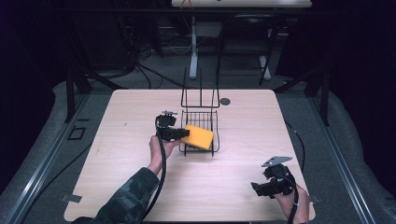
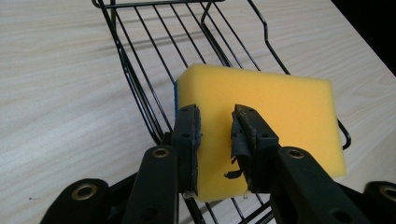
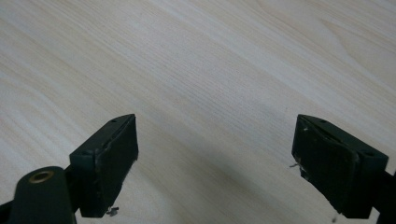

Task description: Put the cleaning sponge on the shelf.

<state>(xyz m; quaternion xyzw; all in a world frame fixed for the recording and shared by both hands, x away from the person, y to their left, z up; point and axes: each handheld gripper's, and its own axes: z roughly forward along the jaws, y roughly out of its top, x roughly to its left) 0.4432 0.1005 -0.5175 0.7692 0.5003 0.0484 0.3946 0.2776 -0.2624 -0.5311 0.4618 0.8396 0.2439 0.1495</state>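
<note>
A yellow sponge (image 1: pixel 199 136) with a thin blue layer on one side hangs tilted over the flat base of a black wire rack (image 1: pixel 215 140) at the table's middle. My left gripper (image 1: pixel 187 133) comes in from the rack's left and is shut on the sponge's near edge. In the left gripper view, both jaws pinch the sponge (image 2: pixel 271 107) at my left gripper (image 2: pixel 215 126), above the rack's wires (image 2: pixel 135 84). My right gripper (image 1: pixel 254 188) sits low near the table's front right corner. There my right gripper (image 3: pixel 215 140) stands open with bare wood between its jaws.
The rack's tall wire back (image 1: pixel 201 93) rises behind the sponge. A small dark round disc (image 1: pixel 225 101) lies on the light wood table (image 1: pixel 126 186) just right of it. Dark floor, cables and a desk's legs (image 1: pixel 193 60) lie beyond the far edge.
</note>
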